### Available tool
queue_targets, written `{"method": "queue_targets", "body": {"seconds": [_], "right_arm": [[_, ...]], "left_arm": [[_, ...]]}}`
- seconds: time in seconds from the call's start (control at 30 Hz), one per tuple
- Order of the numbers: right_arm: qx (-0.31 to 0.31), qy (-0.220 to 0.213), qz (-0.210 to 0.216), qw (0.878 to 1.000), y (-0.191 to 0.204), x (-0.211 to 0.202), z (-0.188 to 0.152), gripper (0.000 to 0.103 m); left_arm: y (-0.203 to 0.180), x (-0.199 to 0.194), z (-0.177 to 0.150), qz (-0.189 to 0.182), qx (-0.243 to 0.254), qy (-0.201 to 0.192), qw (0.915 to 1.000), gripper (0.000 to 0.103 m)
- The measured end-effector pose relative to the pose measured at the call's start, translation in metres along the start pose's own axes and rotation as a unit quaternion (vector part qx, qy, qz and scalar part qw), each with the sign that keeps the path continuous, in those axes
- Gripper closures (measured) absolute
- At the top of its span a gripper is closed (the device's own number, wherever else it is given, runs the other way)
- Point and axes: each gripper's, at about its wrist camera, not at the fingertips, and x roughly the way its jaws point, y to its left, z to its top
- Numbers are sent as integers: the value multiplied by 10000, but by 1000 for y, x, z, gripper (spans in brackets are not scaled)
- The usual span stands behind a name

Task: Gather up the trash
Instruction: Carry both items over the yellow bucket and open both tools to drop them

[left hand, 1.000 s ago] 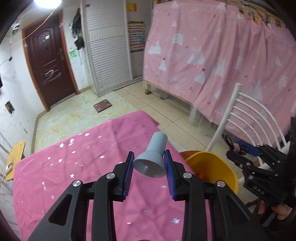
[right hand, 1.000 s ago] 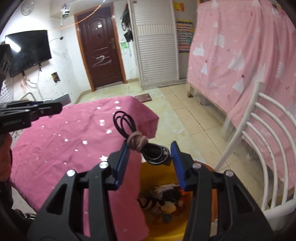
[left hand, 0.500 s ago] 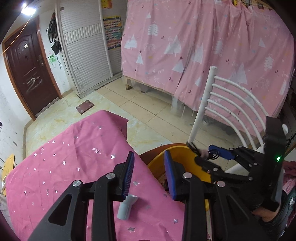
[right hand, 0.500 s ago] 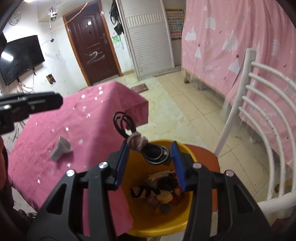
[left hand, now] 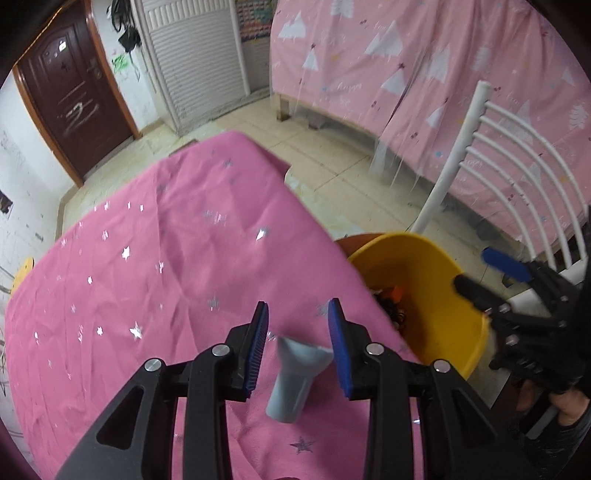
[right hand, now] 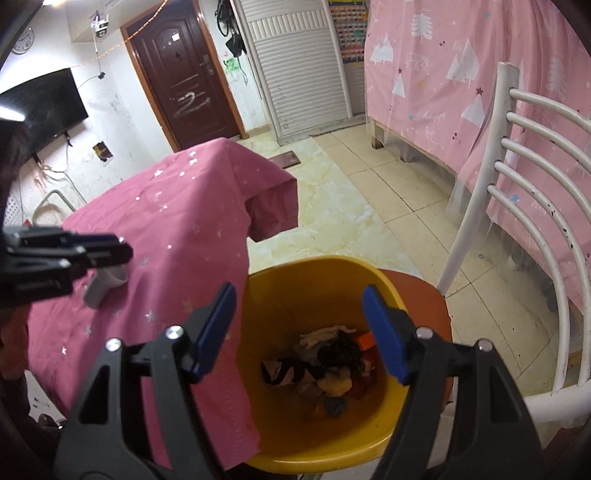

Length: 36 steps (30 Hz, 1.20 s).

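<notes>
So the trash item on my left side is a small grey plastic cone thing [left hand: 297, 373], kind of a funnel shape, wide flared mouth at one end and a narrow tube at the other. In the left wrist view it's lying on its side on the pink star-print tablecloth [left hand: 177, 258], low in the frame just right of centre. My left gripper [left hand: 298, 317] is right over it with the blue pads either side of the flared end, but they aren't pressing on it, so it's loose on the cloth, not grabbed.

My right gripper [right hand: 298, 306] has just been opening and now stands wide with nothing between the pads. It hangs over the yellow bin [right hand: 291, 280], which fills the lower middle of the right wrist view. In the bottom of the bin there's a heap of trash [right hand: 325, 365]: something pale and crumpled, a dark tangle, a striped black and white bit, an orange piece. From this view the grey cone shows at the left edge, under the left gripper's tips.

Readable writing: pretty much none. There's a white scrawl on the dark door [right hand: 190, 101] in the upper middle and a colourful poster [right hand: 349, 29] at the top, too small to read
</notes>
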Motion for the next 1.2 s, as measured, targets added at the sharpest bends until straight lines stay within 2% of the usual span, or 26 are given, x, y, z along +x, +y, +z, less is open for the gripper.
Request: {"method": "queue_targets", "body": {"seconds": [0.13, 0.37, 0.6, 0.83, 0.87, 0.97, 1.07, 1.2], "right_arm": [[50, -35, 15, 10000, -2, -1, 1, 34], [55, -42, 35, 10000, -2, -1, 1, 34], [66, -62, 60, 9999, -2, -1, 1, 33], [138, -182, 24, 9997, -6, -7, 2, 33], [158, -203, 9, 9997, -7, -8, 2, 33], [247, -272, -33, 9993, -14, -13, 3, 33], [326, -323, -72, 9989, -20, -17, 3, 33], [407, -386, -109, 9984, -29, -22, 2, 27]], "left_arm": [[-2, 7, -4, -95, 43, 141, 9998, 77], [0, 2, -14, -82, 62, 25, 9999, 78], [-6, -10, -11, -27, 159, -204, 9997, 79], [-27, -30, 13, -250, 255, -565, 9978, 79], [-30, -32, 16, -311, 246, -633, 9972, 79], [-38, -36, 26, -934, 31, -983, 9908, 79], [-44, -29, 31, -1415, -98, -1006, 9848, 79], [-52, -22, 30, -1693, -140, -907, 9813, 73]]}}
